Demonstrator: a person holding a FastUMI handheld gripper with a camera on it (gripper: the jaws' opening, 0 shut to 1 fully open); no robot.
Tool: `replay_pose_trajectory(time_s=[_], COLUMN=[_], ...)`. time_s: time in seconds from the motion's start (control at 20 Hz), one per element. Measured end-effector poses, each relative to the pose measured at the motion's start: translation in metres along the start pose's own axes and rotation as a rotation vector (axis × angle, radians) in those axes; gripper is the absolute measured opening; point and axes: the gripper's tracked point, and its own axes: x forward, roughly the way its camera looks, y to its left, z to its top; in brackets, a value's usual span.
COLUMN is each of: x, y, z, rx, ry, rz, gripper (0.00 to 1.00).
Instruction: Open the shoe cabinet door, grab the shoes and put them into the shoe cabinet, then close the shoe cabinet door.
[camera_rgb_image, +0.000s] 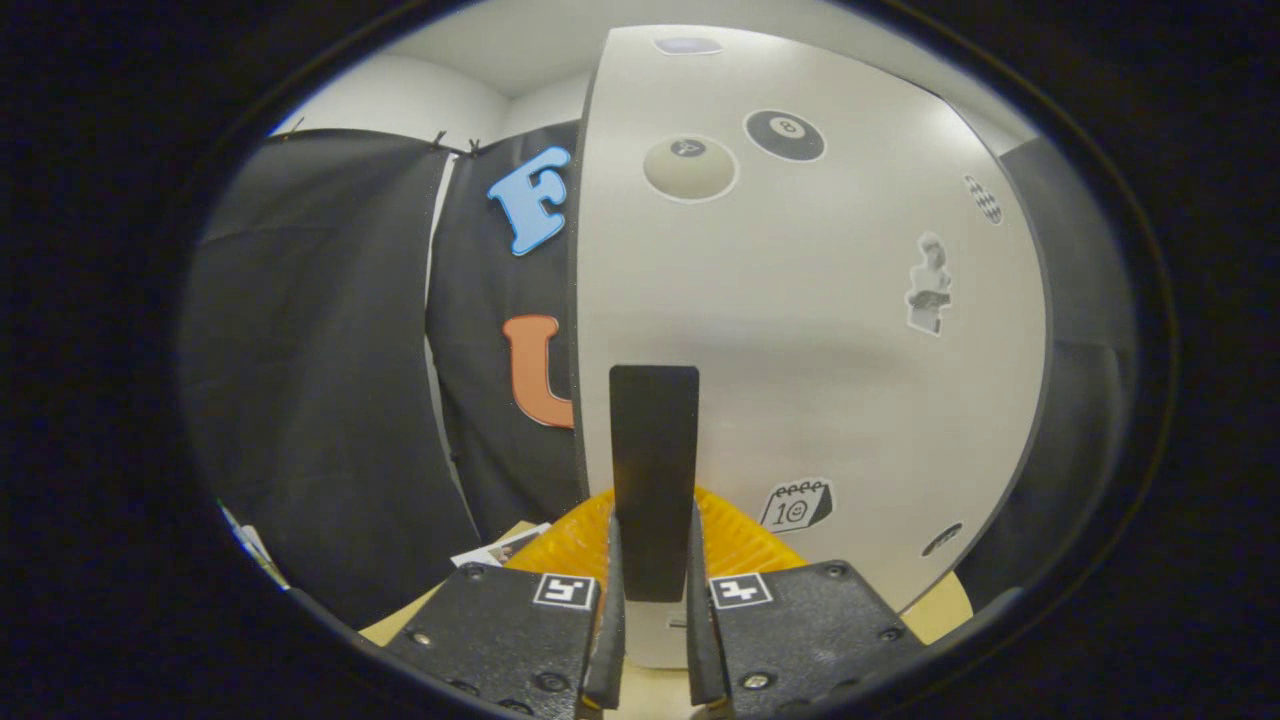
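The white shoe cabinet door (800, 330) stands close in front of me, dotted with stickers. Its black flat handle (654, 470) sticks out near the door's left edge and runs down between my fingers. My gripper (655, 590) is shut on that handle, a finger (610, 600) pressing on each side of its lower end. The door's left edge stands against the black booth wall. Behind the handle and just above my fingers shows a ribbed yellow-orange thing (740, 535) that I cannot identify.
Black cloth walls (320, 380) hang to the left and behind the door. A pale wooden surface (945, 605) shows low on both sides of my fingers. A small printed card (500, 548) lies on it at the left.
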Motion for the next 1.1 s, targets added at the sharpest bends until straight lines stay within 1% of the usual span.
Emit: replay_pose_trajectory(time_s=[0.2, 0.35, 0.6, 0.8, 0.95, 1.1], x=[-0.027, -0.064, -0.117, -0.153, -0.174, -0.187], y=[-0.005, -0.008, -0.035, -0.064, -0.085, -0.106], z=[0.000, -0.001, -0.007, -0.010, -0.014, -0.015], rx=[-0.001, 0.010, 0.031, 0.009, 0.038, 0.034], ry=[0.005, 0.004, -0.009, -0.016, -0.016, -0.018], rz=[0.025, 0.025, -0.022, -0.088, -0.110, -0.146], gripper=[0.26, 0.25, 0.24, 0.23, 0.20, 0.16])
